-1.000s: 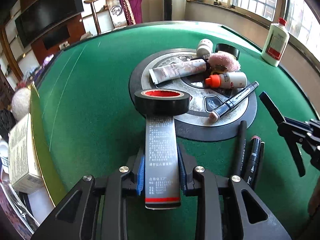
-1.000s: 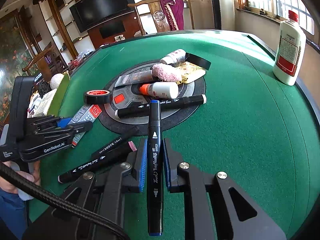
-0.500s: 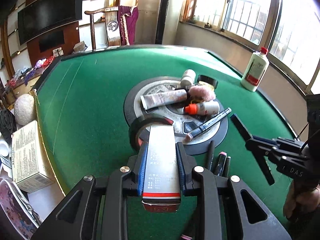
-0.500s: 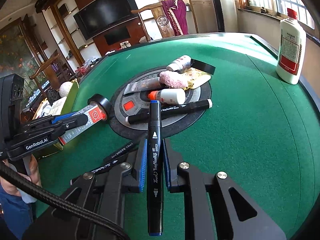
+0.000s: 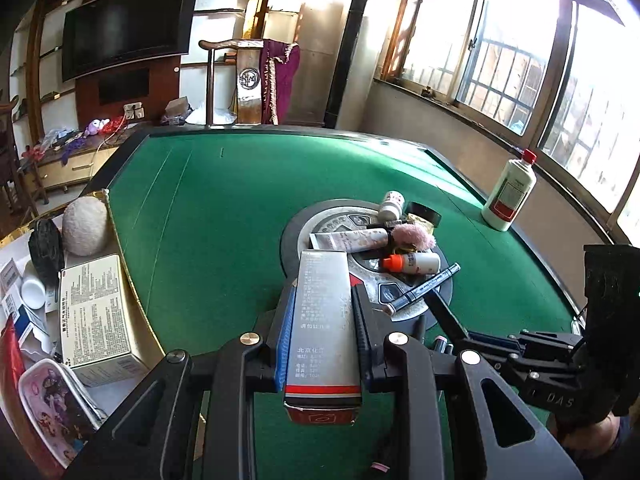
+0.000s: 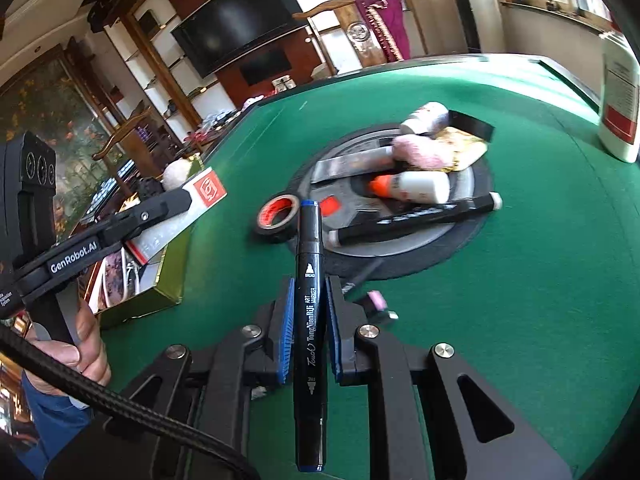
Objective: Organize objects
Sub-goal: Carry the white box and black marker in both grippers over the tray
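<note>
Left gripper clamped on a silver carton with a red band and red end flap, blue pads pressed to both long sides, carton lifted clear of the green felt table and filling the lower centre of the left wrist view. Same carton seen from the right wrist view at the left edge, held out over a gold-sided box off the table's left rim, with a hand wrapped round the gripper's handle below it. Right gripper clenched on a black art marker with blue caps, gripped at mid-length and pointing up the frame, its far tip over a roll of black tape with a red core (roll lying flat, touching the dark round centre plate). Heaped on that plate, right of centre: a long black marker, a small white bottle with an orange cap, a pink fluffy puff, a flattened tube and a small white jar. Just below the plate, on the felt, a pink-tipped pen end, partly hidden behind the right finger. Tall white bottle with a red cap upright near the table's right rim, well apart from the heap. Printed white box lying in the lower left of the left wrist view, beside the table.
</note>
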`<state>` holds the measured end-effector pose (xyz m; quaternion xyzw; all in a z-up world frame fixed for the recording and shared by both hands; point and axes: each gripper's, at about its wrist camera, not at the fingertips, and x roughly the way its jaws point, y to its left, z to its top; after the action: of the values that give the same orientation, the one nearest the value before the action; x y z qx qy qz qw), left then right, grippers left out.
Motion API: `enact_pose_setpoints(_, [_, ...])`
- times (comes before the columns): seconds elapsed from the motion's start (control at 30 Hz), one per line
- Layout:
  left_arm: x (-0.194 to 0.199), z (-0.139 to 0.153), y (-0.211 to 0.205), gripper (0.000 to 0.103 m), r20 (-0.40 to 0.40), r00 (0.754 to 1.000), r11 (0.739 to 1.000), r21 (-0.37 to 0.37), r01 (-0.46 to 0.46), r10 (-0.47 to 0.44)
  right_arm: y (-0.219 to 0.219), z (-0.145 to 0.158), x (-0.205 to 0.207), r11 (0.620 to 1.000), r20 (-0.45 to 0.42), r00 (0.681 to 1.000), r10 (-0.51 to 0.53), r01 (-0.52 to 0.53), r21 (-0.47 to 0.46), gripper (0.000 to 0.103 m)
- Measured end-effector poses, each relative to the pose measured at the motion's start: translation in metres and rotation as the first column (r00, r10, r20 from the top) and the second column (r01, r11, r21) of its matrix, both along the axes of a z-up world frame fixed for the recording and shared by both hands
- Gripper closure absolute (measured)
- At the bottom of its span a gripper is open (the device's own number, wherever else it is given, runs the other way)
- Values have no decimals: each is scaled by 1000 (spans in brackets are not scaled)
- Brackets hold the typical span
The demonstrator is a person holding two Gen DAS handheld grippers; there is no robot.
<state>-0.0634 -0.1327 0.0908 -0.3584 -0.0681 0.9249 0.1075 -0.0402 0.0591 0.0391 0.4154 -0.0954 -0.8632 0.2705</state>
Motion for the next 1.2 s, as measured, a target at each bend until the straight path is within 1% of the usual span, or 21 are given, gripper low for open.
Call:
enact_pose_setpoints(0.23, [2,8,-38,80,-24,996,996,41,-85,86,-57,17,2,996,-21,996,91,-91,9,90])
enact_pose_setpoints(0.47, [6,7,-73,80,-30,987,985,80,-155,158,-116,31,0,984,-31,984,176,-175,19,90])
enact_pose_setpoints(0.57, [9,7,-88,80,-31,983,978,107,-179,183,-136,33,-3,979,-22,979,202,-202,17,90])
enact_pose_setpoints(0.67, [15,7,-106,80,-30,977,972,113,-205,210,-159,34,-5,972,-11,972,234,-234,24,90])
enact_pose_setpoints(0.8, [22,8,-140,80,-19,967,962,107,-251,254,-193,34,-10,961,-3,961,277,-277,26,90])
enact_pose_setpoints(0.97, [28,0,-184,80,30,946,944,60,-323,322,-234,37,-15,945,8,945,327,-327,26,90])
enact_pose_setpoints(1.1, [22,-12,-218,80,73,922,924,20,-383,380,-259,40,-21,933,12,934,358,-358,35,90])
enact_pose_setpoints(1.2, [14,-20,-237,80,97,909,913,16,-408,405,-280,37,-29,926,37,927,374,-375,34,90])
